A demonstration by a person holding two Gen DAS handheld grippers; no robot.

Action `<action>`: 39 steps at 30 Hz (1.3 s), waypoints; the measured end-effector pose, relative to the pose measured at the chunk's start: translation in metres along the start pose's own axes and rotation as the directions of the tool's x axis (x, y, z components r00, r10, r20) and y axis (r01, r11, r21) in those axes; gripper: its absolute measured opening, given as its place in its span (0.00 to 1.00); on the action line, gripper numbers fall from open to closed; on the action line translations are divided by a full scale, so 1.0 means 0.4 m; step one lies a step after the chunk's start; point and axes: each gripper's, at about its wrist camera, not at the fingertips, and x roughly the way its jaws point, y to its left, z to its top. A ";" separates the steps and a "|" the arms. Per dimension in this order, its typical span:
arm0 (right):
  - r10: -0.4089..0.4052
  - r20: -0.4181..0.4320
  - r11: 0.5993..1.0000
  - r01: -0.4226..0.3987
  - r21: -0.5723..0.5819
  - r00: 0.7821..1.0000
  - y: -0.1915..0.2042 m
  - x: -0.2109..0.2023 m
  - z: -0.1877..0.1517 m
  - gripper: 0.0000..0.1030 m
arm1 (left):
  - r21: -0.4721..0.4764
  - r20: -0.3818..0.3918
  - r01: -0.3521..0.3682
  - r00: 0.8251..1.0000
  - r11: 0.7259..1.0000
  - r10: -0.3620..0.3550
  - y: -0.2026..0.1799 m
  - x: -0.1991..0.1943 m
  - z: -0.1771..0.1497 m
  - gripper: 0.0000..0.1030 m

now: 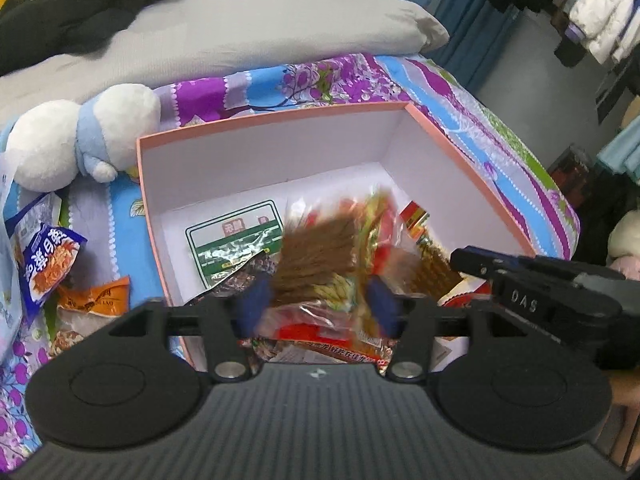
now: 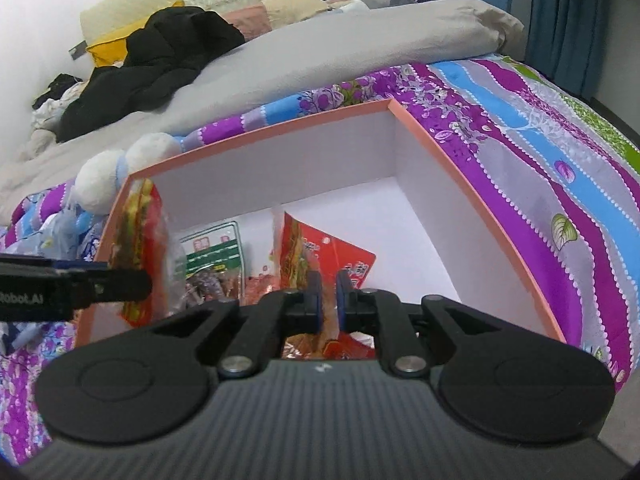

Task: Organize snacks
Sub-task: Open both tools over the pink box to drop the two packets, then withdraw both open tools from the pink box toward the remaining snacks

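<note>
We tilt both hand-held grippers down over the pink box (image 1: 472, 168) on the bed (image 2: 520, 128): left hand-held gripper (image 1: 320, 300) spread, a blurred snack packet (image 1: 320, 256) loose between its pads; right hand-held gripper (image 2: 328, 300) pinching a red snack packet (image 2: 316, 252).

— What is lying on the bed (image 2: 520, 132)?
— A pink box (image 1: 472, 160) is sitting on its floral sheet, a white plush toy (image 1: 80, 140) and loose snack packets (image 1: 52, 264) lying beside it, a grey duvet (image 1: 240, 28) behind.

The brown snack packet (image 1: 320, 252) is showing blurred between the open jaws; the gripper body is hiding the box's (image 1: 280, 120) near wall.
</note>
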 end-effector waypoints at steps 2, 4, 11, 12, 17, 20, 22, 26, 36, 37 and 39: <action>-0.003 -0.002 1.000 0.003 0.013 1.000 -0.005 -0.003 -0.001 0.21 | 0.019 0.000 -0.013 1.000 1.000 0.013 -0.008 -0.006 0.000 0.80; 0.025 0.011 0.999 -0.026 0.033 1.000 -0.010 -0.013 -0.001 0.46 | 0.022 0.022 -0.023 1.000 1.000 0.022 -0.020 -0.033 0.001 0.80; 0.035 0.088 0.998 -0.039 0.041 0.996 0.007 -0.093 0.040 0.51 | 0.058 0.154 -0.009 0.988 0.998 0.000 -0.063 -0.190 0.018 0.80; 0.035 0.108 0.999 -0.039 0.035 0.994 0.015 -0.114 0.046 0.51 | 0.056 0.173 -0.006 0.985 0.998 -0.004 -0.064 -0.216 0.018 0.80; 0.061 0.207 0.998 -0.061 -0.008 0.976 0.075 -0.224 0.054 0.51 | 0.057 0.251 0.000 0.968 0.998 -0.014 -0.057 -0.343 -0.001 0.80; 0.087 0.257 0.996 -0.083 -0.027 0.963 0.111 -0.285 0.040 0.51 | 0.028 0.293 0.013 0.956 1.000 -0.020 -0.031 -0.418 -0.032 0.80; 0.108 0.283 0.994 -0.101 -0.038 0.953 0.134 -0.319 0.029 0.51 | 0.014 0.320 0.005 0.947 1.000 -0.009 -0.011 -0.467 -0.061 0.80; 0.154 0.335 0.988 -0.140 -0.064 0.929 0.181 -0.392 -0.001 0.51 | -0.028 0.371 -0.019 0.928 0.999 0.028 0.018 -0.578 -0.126 0.80; 0.259 0.348 0.962 -0.207 -0.180 0.901 0.324 -0.475 -0.078 0.51 | -0.095 0.455 -0.087 0.882 0.992 0.121 0.095 -0.788 -0.299 0.80; 0.269 0.340 0.959 -0.217 -0.184 0.901 0.334 -0.474 -0.085 0.51 | -0.099 0.456 -0.097 0.880 0.990 0.132 0.104 -0.797 -0.313 0.80; 0.280 0.336 0.954 -0.223 -0.198 0.899 0.359 -0.472 -0.107 0.51 | -0.118 0.462 -0.114 0.873 0.986 0.156 0.123 -0.815 -0.346 0.80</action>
